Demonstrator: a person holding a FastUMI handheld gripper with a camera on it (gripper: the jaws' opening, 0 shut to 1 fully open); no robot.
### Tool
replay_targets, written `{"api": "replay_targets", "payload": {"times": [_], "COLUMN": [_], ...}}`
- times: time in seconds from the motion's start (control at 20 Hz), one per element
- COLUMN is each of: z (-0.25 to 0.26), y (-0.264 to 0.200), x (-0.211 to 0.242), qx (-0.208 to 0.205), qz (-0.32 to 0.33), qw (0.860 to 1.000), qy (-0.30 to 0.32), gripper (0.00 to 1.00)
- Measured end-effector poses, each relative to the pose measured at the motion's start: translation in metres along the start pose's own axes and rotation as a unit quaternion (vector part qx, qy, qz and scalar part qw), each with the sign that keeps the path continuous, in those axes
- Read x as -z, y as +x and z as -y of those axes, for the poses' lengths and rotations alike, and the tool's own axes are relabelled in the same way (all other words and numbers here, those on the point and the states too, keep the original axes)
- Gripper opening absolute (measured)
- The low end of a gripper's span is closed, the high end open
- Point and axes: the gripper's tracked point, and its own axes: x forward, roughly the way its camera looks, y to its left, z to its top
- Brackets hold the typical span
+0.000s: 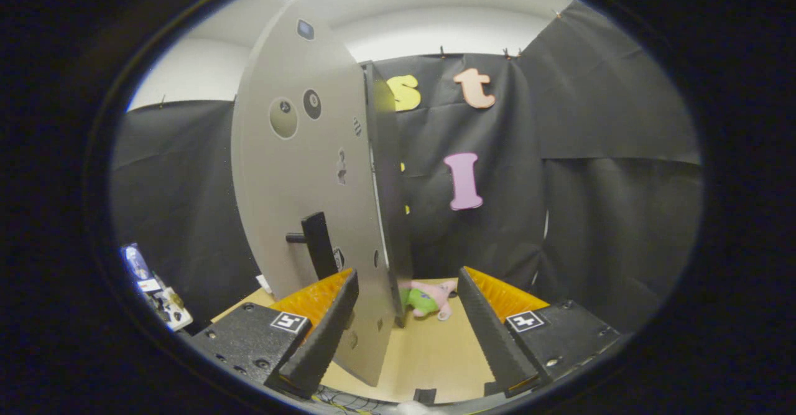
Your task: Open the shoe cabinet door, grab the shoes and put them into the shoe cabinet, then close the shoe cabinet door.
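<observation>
The shoe cabinet door, a grey panel seen nearly edge-on, stands swung out just ahead of the tool, its lower corner reaching down between the two fingers and lying closer to the left one. The tool is released, its fingers spread wide apart with nothing pressed between them; the left finger sits just beside the door's face, though whether it touches the panel cannot be told, and the right finger is well apart from the door. A dark handle sticks out from the door's face just above the left finger's tip. Higher on the panel are two round marks and some smaller cut-outs. The light wooden tabletop shows between the fingers. Beyond the door's lower edge, on the tabletop, lies a pink and green plush toy, close to the door and near the black cloth wall behind it. Off beyond the left finger, some small cluttered items rest low against the black cloth.
</observation>
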Motion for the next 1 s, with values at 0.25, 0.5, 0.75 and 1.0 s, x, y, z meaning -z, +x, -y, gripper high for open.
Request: {"api": "replay_targets", "payload": {"times": [0.25, 0.5, 0.75, 1.0], "z": [-0.018, -0.027, -0.072, -0.127], "y": [0.019, 0.021, 0.032, 0.05], "x": [-0.001, 0.004, 0.009, 0.013], "qx": [-0.069, -0.086, -0.087, -0.051], "qz": [-0.01, -0.02, -0.032, -0.031], "qw": [0.997, 0.995, 0.995, 0.998], "qy": [-0.023, -0.045, -0.038, -0.031], "gripper": [1.0, 0.97, 0.97, 0.97]}}
